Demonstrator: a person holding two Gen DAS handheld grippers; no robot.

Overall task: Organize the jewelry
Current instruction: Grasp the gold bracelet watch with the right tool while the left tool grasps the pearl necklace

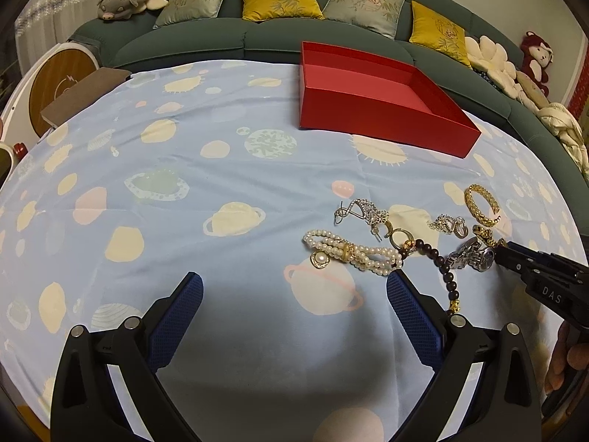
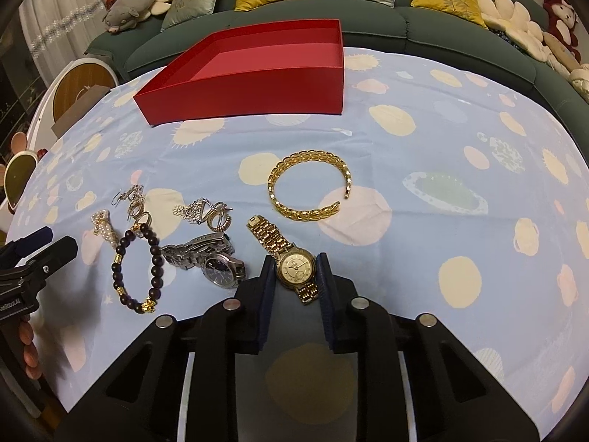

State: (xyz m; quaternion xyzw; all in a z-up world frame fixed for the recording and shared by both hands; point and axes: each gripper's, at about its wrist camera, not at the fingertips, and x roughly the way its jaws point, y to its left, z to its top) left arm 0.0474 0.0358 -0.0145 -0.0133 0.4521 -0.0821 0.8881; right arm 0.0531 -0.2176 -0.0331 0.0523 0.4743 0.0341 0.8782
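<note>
The right gripper pinches the gold watch on the tablecloth; the left gripper stands wide and bare. Nearby lie one silver watch, one gold bangle, one dark bead bracelet and one pearl bracelet. One red box sits beyond.

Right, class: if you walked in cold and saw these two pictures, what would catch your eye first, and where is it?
Probably the empty red box at the far side of the planet-print cloth, in front of the sofa. Next, the right gripper, its pads closed on the case of a gold watch. Just beyond it lies an open gold bangle, with more jewelry piled to its left.
</note>
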